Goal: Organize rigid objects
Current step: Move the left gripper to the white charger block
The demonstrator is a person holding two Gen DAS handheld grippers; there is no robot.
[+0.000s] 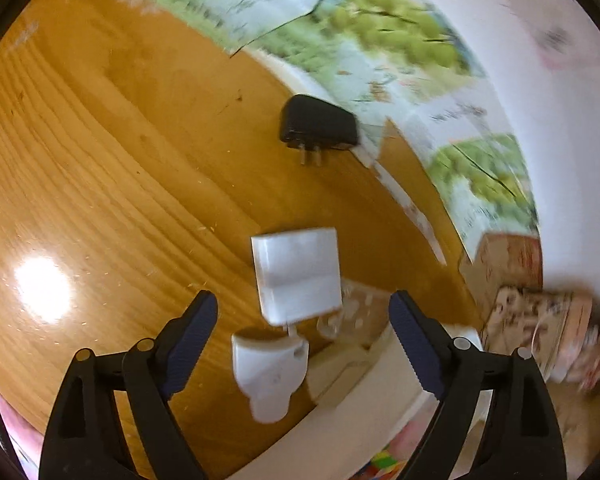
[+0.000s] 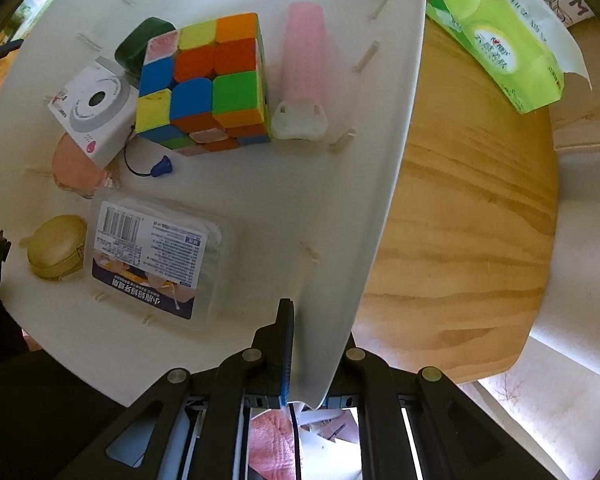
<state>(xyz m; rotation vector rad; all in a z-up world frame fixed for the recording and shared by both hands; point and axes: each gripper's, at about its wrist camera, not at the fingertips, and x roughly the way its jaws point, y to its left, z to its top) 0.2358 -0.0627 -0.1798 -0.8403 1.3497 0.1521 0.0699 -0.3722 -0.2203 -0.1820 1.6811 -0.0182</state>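
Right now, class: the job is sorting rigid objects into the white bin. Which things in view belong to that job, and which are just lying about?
Part of the job:
- white bin, its wall clamped by the right gripper
- puzzle cube, already inside
- white charger and black adapter, on the table
- left gripper, open over the white charger

Lying about:
- green tissue pack
- leaflets
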